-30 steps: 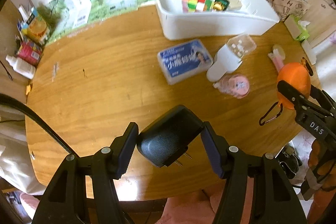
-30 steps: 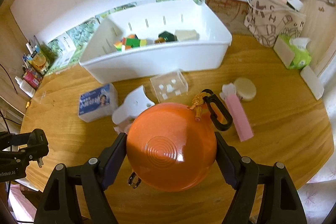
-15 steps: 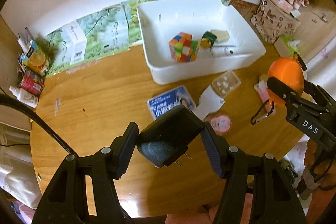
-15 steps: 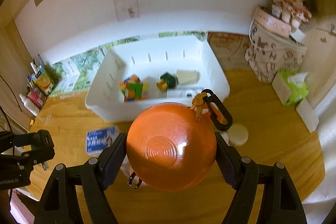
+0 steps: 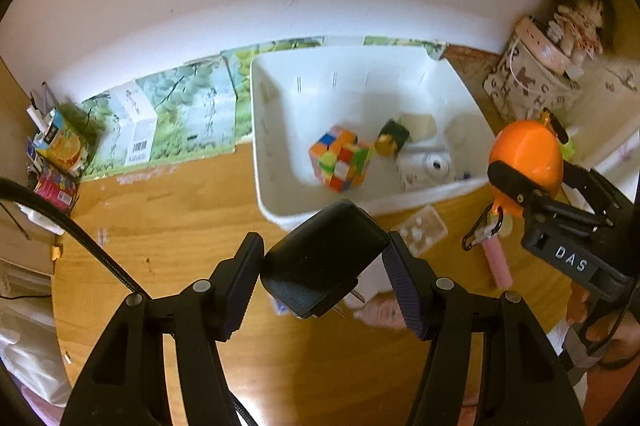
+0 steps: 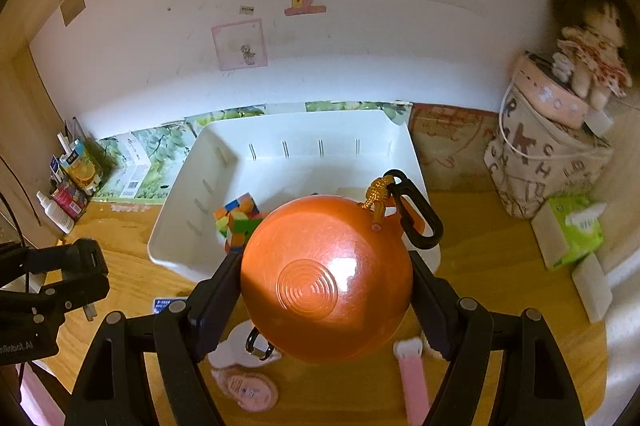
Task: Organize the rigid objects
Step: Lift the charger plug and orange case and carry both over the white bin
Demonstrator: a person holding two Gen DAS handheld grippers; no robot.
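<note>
Legible markings, both wrist views.
"DAS" in white capitals on the black body of the right gripper (image 5: 520, 182), at 3 o'clock in the left wrist view; "nRobot.AI", cut off by the frame edge, on the left gripper (image 6: 86, 276), at 9 o'clock in the right wrist view. Printing on cartons and packets too blurred to read.

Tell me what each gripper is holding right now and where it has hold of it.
The left gripper clamps a black plug adapter by its two side faces, prongs toward the camera. The right gripper clamps an orange ball-shaped case across its widest part.
</note>
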